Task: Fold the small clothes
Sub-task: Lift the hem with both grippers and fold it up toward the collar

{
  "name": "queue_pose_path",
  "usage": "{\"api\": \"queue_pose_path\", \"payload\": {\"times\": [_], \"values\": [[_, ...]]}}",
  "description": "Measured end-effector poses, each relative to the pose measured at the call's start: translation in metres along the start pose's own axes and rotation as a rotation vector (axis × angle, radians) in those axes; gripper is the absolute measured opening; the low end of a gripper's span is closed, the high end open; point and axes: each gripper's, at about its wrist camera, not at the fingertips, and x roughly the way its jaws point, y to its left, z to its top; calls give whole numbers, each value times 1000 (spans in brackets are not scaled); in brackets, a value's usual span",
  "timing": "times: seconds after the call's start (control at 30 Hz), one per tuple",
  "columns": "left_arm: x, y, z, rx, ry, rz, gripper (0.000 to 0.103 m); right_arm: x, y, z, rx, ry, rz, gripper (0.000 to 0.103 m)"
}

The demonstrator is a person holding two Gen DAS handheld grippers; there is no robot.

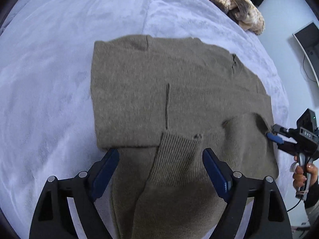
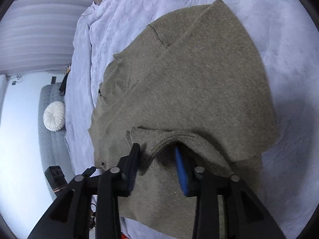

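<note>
An olive-brown knit sweater [image 1: 159, 91] lies partly folded on a lavender bedspread [image 1: 49, 69]; it also shows in the right wrist view [image 2: 199, 83]. My left gripper [image 1: 160, 155] is open above the sweater's near edge, with a ribbed cuff [image 1: 175, 157] between its blue pads, not gripped. My right gripper [image 2: 157, 149] is open at the sweater's edge, with one blue pad [image 2: 180, 171] under a raised knit fold [image 2: 179, 137] and the other finger on top. It shows in the left wrist view [image 1: 273, 132] at the sweater's right edge.
A pile of beige and dark clothes [image 1: 239, 6] lies at the far right of the bed. A grey bench with a round white cushion [image 2: 54, 116] stands beside the bed. A dark screen [image 1: 308, 39] stands off the bed's right side.
</note>
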Motion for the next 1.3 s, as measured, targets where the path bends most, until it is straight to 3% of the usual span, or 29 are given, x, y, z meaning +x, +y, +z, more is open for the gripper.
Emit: {"api": "queue_pose_path", "payload": {"times": [0.13, 0.23, 0.33, 0.47, 0.53, 0.63, 0.67, 0.7, 0.73, 0.77, 0.8, 0.83, 0.97, 1.1, 1.3], "values": [[21, -10, -3, 56, 88, 2, 86, -22, 16, -12, -162, -59, -150, 54], [32, -9, -3, 72, 134, 19, 86, -28, 25, -12, -262, -97, -236, 67], [29, -9, -5, 72, 146, 13, 86, -23, 28, -6, -344, -88, -304, 68], [26, -8, -10, 76, 171, -11, 86, -5, 46, -11, -549, -79, -428, 68], [27, -8, -12, 77, 174, -7, 86, 6, 45, -8, -567, -68, -458, 68], [27, -14, -14, 79, 172, 14, 85, 16, 37, 5, -498, -55, -452, 68], [26, -18, -17, 91, 169, 29, 80, 18, 34, 6, -480, -45, -457, 68], [26, -23, -21, 114, 168, 46, 70, 20, 34, 6, -480, -42, -470, 67], [28, -27, -24, 132, 182, 52, 43, 21, 38, 1, -508, -48, -499, 63], [30, -32, -30, 156, 191, 73, 32, 22, 41, -3, -535, -52, -525, 47], [30, -38, -34, 185, 175, 85, 27, 23, 44, -11, -574, -53, -554, 24], [29, -42, -37, 207, 163, 91, 14, 24, 46, -16, -590, -45, -562, 15], [6, -47, -42, 181, 82, 79, 13, 14, 61, -34, -641, -92, -599, 9], [-28, -43, -37, 129, -24, 89, 13, -21, 79, -45, -645, -207, -585, 9], [-72, -33, 2, 131, -170, 91, 13, -50, 113, -47, -716, -333, -584, 9]]}}
